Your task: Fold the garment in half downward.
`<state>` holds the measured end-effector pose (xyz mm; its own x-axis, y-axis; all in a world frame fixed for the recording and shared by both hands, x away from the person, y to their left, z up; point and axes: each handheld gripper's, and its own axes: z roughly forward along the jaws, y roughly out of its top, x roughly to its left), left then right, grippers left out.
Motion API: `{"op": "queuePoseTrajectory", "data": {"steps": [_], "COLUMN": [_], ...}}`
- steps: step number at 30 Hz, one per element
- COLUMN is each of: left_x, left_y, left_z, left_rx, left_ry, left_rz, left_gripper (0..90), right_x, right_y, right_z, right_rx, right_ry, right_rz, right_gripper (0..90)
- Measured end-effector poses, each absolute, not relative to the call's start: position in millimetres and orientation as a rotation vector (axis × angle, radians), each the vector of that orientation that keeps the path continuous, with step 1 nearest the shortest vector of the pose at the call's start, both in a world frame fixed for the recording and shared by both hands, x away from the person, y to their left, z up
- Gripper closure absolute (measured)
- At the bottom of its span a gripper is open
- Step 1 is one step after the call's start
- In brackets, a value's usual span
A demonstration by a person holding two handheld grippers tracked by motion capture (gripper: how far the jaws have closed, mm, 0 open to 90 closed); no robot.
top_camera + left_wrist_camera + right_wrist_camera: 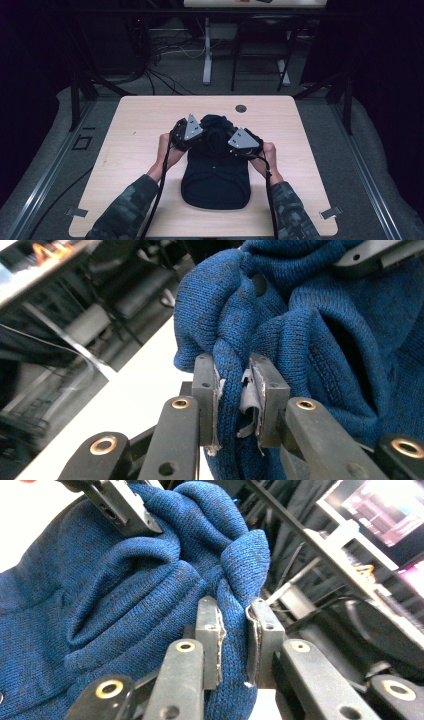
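Note:
A dark blue knit garment (216,172) lies folded on the wooden table (130,125), its far end bunched up and lifted. My left gripper (192,134) is shut on a fold of the blue knit (300,335) at the garment's far left; the cloth is pinched between its pads (233,400). My right gripper (239,144) is shut on another fold of the knit (125,595) at the far right, the fabric squeezed between its pads (233,642). The other gripper's jaw tip appears at the top of each gripper view.
A small round grommet hole (241,108) sits near the table's far edge. Beyond the table stand desk legs (207,50), a chair frame and cables on the floor. Bare tabletop lies to the left and right of the garment.

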<state>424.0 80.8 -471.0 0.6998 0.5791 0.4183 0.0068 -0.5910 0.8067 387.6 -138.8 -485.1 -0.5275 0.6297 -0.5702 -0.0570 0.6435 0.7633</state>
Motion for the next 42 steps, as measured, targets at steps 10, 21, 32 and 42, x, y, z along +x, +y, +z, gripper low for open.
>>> {"op": "queuePoseTrajectory", "data": {"steps": [10, 21, 32, 42], "left_x": [413.9, 404.9, 394.3, 401.4], "left_y": [80.5, 84.4, 81.5, 72.3], "left_z": [-476.7, -493.4, -505.5, -491.6], "left_rx": [1.977, 1.993, 2.025, 2.017], "left_ry": [0.390, 0.447, 0.464, 0.436], "left_rz": [0.963, 0.888, 0.826, 0.823], "left_gripper": [76.9, 76.6, 76.2, 75.9], "right_x": [384.7, 377.3, 367.1, 375.5], "right_y": [-138.3, -136.3, -138.0, -133.8], "right_z": [-474.8, -493.7, -505.2, -496.1], "right_rx": [0.419, 0.460, 0.493, 0.504], "right_ry": [1.842, 1.914, 1.988, 1.985], "right_rz": [0.938, 1.013, 1.067, 1.055], "right_gripper": [78.5, 78.3, 78.1, 78.1]}}
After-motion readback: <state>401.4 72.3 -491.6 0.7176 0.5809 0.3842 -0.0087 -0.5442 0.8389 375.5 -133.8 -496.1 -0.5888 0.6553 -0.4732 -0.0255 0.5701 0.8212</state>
